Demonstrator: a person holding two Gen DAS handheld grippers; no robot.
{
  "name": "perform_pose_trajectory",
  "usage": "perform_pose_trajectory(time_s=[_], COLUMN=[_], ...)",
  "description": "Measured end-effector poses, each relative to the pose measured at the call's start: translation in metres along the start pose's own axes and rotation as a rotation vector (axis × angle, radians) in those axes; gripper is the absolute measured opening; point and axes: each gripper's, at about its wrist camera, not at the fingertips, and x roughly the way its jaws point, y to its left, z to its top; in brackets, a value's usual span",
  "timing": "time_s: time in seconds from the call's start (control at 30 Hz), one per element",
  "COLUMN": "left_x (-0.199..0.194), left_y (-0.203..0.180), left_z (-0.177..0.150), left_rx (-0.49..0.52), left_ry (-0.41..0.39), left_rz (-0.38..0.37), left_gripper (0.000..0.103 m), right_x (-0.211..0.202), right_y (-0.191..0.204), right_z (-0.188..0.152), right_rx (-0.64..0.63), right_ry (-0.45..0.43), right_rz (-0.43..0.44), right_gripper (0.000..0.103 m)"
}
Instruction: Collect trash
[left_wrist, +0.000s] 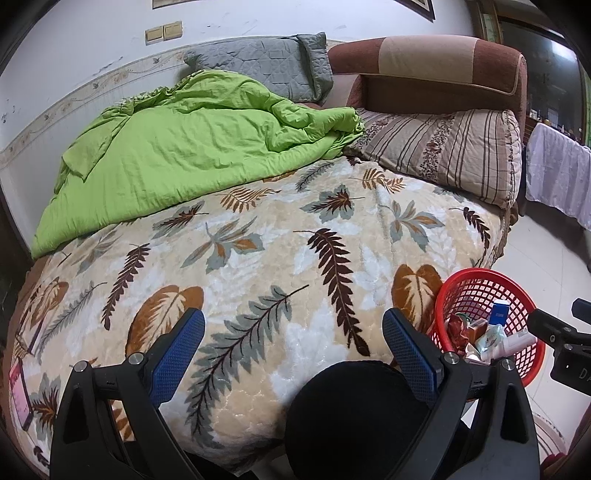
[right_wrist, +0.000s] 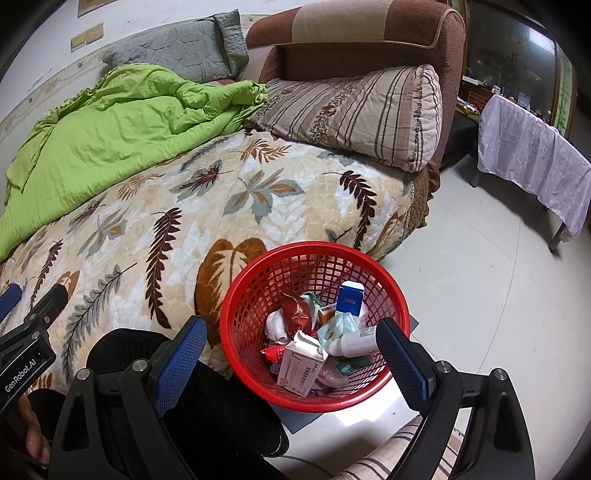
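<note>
The red mesh basket (right_wrist: 255, 295) on the floor beside the bed (right_wrist: 184, 206) holds a white carton (right_wrist: 297, 369), blue-capped box (right_wrist: 351, 297), tube (right_wrist: 354, 341), perhaps wrappers. Left gripper (left_wrist: 293, 332) and right gripper (right_wrist: 291, 341) gape empty.

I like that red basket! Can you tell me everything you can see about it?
The red basket looks like plastic, round, with open lattice walls and a solid rim. It stands upright on the pale floor beside the leaf-patterned bed. Trash fills its bottom: small boxes, a white bottle, crumpled wrappers and tissue. A flat grey sheet seems to lie under it. Neither gripper touches it.
</note>
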Motion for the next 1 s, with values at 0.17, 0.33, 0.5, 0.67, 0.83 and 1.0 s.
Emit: perform_pose_trajectory(time_s=[0.17,0.33,0.5,0.67,0.83,1.0], left_x=[0.0,0.003,0.006,0.008,0.012,0.015], left_y=[-0.001,0.004,0.008,0.009,0.009,0.014], left_z=[0.0,-0.001,-0.002,-0.003,-0.002,-0.002], left_rx=[-0.003,-0.013,-0.015,-0.017,-0.013,-0.022], left_ry=[0.001,0.002,0.002,0.008,0.016,0.026], left_rz=[0.0,0.0,0.004,-0.002,-0.005,0.003], left_gripper=[0.096,0.096,0.096,0.096,0.096,0.096], right_x=[0.001,0.002,0.004,0.005,0.008,0.013], right_y=[0.003,0.009,0.017,0.018,0.019,0.028], right_z=[0.002,0.005,0.007,0.008,0.011,0.02], right_rx=[-0.015,-0.041,-0.072,-0.074,-0.08,-0.127], right_ry=[-0.003,-0.015,-0.017,-0.012,-0.007,-0.036], right_rz=[-0.004,-0.009,-0.01,-0.011,-0.009,0.004], right_gripper=[0.095,0.095,0.095,0.095,0.095,0.095])
